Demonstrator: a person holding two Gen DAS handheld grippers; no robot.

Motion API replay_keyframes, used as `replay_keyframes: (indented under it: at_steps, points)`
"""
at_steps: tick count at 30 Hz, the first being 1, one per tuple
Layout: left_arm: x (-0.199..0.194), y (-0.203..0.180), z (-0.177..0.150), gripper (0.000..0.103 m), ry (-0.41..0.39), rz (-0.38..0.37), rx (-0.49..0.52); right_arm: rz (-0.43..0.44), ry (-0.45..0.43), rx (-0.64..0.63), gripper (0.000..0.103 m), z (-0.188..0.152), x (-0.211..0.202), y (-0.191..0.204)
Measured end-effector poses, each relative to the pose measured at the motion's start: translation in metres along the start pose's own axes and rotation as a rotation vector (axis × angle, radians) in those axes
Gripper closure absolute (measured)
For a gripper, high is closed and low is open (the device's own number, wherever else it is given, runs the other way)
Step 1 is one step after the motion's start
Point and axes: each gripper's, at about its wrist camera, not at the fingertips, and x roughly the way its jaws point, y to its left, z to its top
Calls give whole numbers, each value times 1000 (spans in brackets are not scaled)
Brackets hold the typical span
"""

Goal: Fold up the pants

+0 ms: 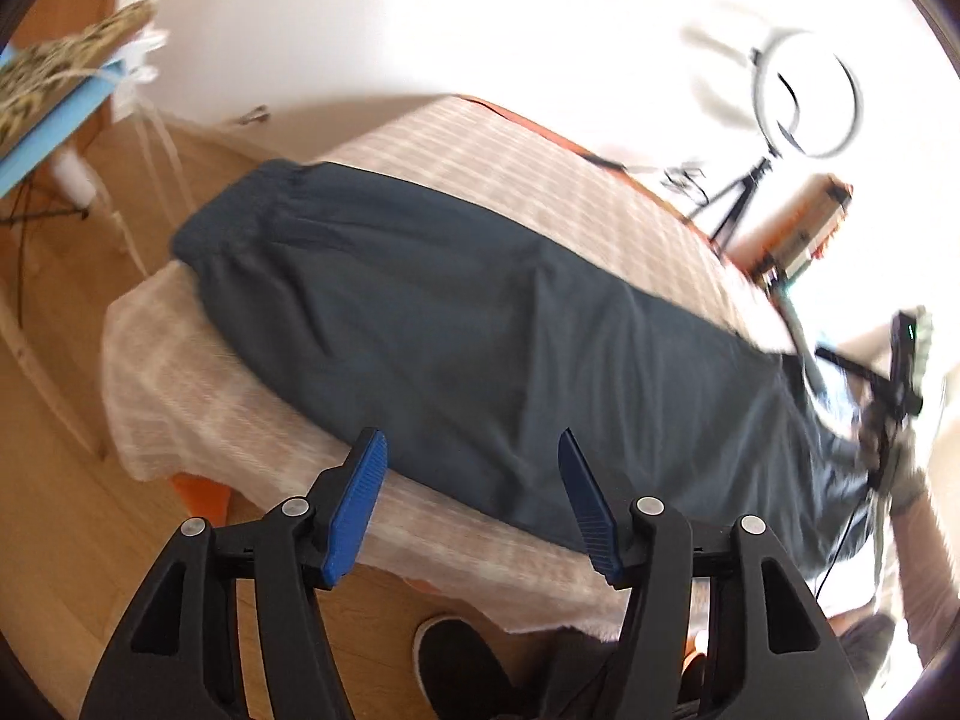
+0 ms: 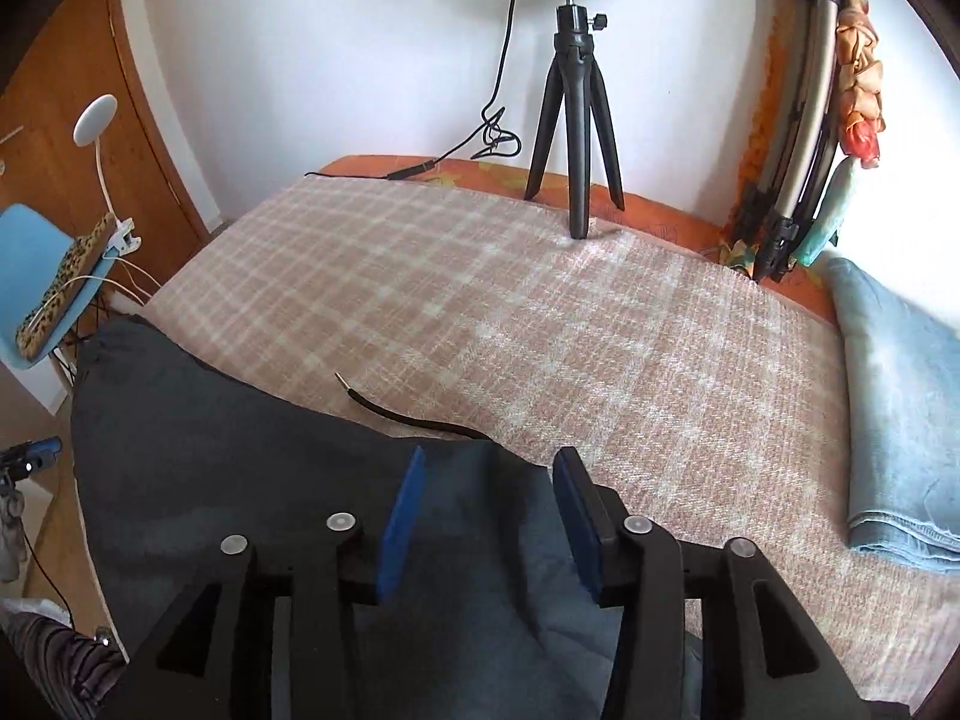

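Dark navy pants (image 1: 456,324) lie lengthwise along the near side of a bed covered by a beige checked blanket (image 1: 528,180). Their elastic waistband is at the far left. My left gripper (image 1: 471,441) hovers open over the pants' near edge with nothing between its blue pads. In the right wrist view, my right gripper (image 2: 491,457) stands open just above the pants (image 2: 240,456). The cloth lies under its fingers and the pads do not press on it. A black drawstring (image 2: 414,420) trails from the pants onto the blanket (image 2: 540,312). The other gripper shows blurred at the right edge (image 1: 894,372).
A ring light on a black tripod (image 2: 573,138) stands at the bed's far edge, its cable beside it. A folded light-blue towel (image 2: 888,420) lies at the right. A folded frame (image 2: 798,120) leans on the wall. A blue chair (image 2: 36,252) and a person's shoe (image 1: 462,660) are on the wooden floor.
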Motion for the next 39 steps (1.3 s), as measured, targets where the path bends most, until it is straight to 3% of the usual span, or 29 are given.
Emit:
replay_keyframes:
  at_steps: [1, 3, 8, 10, 14, 21, 25, 26, 28, 35, 39]
  points:
    - [-2, 17, 6, 41, -18, 18, -63, 7, -19, 6, 38, -2, -9, 3]
    - [-2, 51, 16, 41, -47, 33, -173, 29, -44, 4, 38, -7, -25, 14]
    - [9, 103, 33, 41, -103, -11, -381, 80, -77, -12, 37, -24, -57, 47]
    - [18, 109, 39, 41, -102, -31, -392, 99, -81, 0, 37, -30, -63, 57]
    - [42, 106, 46, 41, -89, 10, -394, 122, -85, 15, 37, -36, -73, 72]
    - [49, 111, 61, 40, -170, 23, -407, 131, -110, -3, 37, -32, -93, 94]
    - [58, 101, 66, 46, -202, 104, -356, 119, -109, -27, 37, -30, -98, 103]
    - [60, 100, 66, 61, -209, 126, -346, 117, -108, -30, 37, -30, -99, 105]
    - [63, 99, 65, 79, -212, 152, -329, 110, -112, -30, 37, -29, -101, 106]
    - [48, 72, 65, 88, -287, 190, -174, 101, -113, -1, 37, -32, -104, 102]
    - [33, 22, 61, 88, -344, 227, 53, 130, -96, 47, 37, -36, -99, 97]
